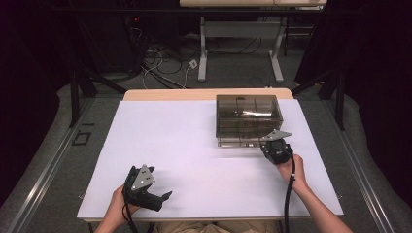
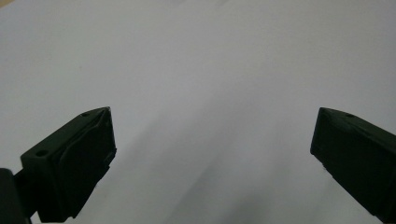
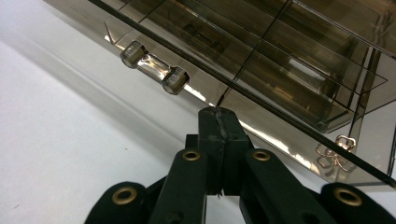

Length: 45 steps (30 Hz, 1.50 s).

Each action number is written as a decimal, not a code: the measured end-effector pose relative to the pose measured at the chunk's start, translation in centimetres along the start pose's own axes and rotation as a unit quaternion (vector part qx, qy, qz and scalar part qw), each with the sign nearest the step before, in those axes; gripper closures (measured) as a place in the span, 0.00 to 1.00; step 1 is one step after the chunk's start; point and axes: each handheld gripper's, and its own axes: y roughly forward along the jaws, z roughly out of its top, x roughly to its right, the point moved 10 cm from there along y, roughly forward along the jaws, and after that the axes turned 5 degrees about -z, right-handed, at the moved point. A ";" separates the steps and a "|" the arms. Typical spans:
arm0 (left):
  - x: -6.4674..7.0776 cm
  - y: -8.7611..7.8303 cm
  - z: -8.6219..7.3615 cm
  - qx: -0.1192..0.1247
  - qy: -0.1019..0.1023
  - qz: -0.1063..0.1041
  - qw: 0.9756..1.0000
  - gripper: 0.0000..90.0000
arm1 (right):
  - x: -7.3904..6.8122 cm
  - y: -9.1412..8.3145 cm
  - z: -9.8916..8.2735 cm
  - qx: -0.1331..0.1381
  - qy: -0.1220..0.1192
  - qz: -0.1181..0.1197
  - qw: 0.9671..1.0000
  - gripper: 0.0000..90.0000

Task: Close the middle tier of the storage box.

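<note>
Your left hand-held gripper (image 1: 163, 196) rests low on the near left part of the white worktop (image 1: 175, 141), with its jaws pointing toward the right along the surface. In the left gripper view (image 2: 212, 140) the two black jaws stand wide apart and released, with bare white worktop between them and nothing in their reach. It sits well apart from the box.

Moving right, the smoke-tinted transparent plastic box with inner dividers (image 1: 247, 116) stands on the far right part of the worktop, its back edge near the worktop's far rim. Thin partitions split its inside into several compartments. What lies in them is too dim to tell, apart from a pale glint near the middle. A flat clear lip runs along the box's near side, and in the right gripper view a small clear cylindrical hinge or latch piece (image 3: 155, 68) sits on that lip, left of the jaw tips. A small metal clasp (image 3: 337, 150) shows near the lip's right end.

Your right hand-held gripper (image 1: 266, 144) is at the near right corner of the box (image 3: 280, 56), just in front of that lip. In the right gripper view (image 3: 219, 114) its jaws are clenched tight together, with nothing between them, and their joined tips lie right at the lip's edge. Whether they actually touch it cannot be told.
</note>
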 end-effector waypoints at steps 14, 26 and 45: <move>0.0 0.0 0.0 -0.002 0.003 0.001 1.000 0.00 | 0.1 0.3 0.4 -0.003 -0.002 -0.006 1.000 1.00; -0.1 -0.1 0.0 -0.003 0.004 0.001 1.000 0.00 | 0.4 0.8 1.0 -0.002 0.001 -0.011 1.000 1.00; 0.0 -0.1 0.0 -0.004 0.004 0.000 1.000 0.00 | 0.6 1.8 1.7 -0.003 0.005 -0.020 1.000 1.00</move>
